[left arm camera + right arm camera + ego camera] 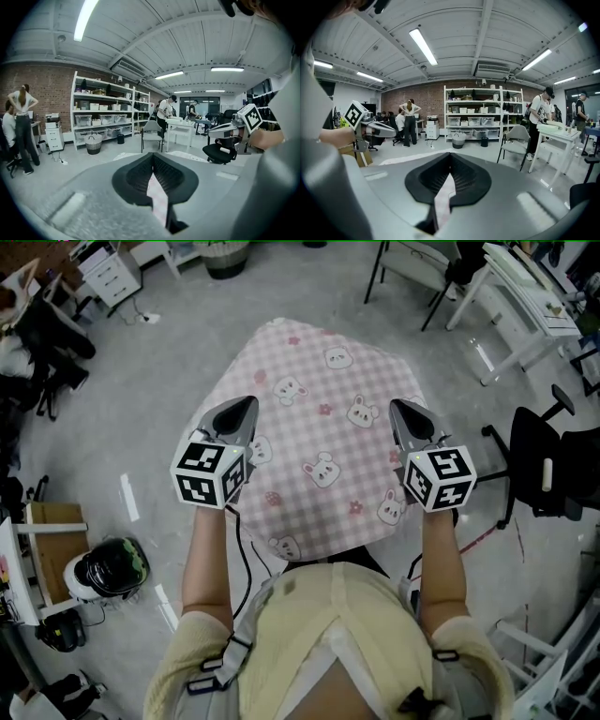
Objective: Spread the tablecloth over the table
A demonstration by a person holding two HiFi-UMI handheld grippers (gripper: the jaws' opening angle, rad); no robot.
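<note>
- A pink checked fabric tablecloth [319,427] printed with white bunnies lies stretched flat ahead of the person. It hides whatever is beneath, so no desk can be confirmed.
- The left gripper [246,409] is clamped on the near left edge of the cloth.
- The right gripper [397,411] pinches the near right edge.
- The two are held wide apart and level, probably to keep the cloth taut and square.

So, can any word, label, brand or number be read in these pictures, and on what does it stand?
No text can be read.
The tablecloth shows only drawn animals on pink checks, no words.
The left tongs and right tongs bear square black-and-white markers, not letters.
Labels on the shelf boxes, if any, are too small to read.
</note>
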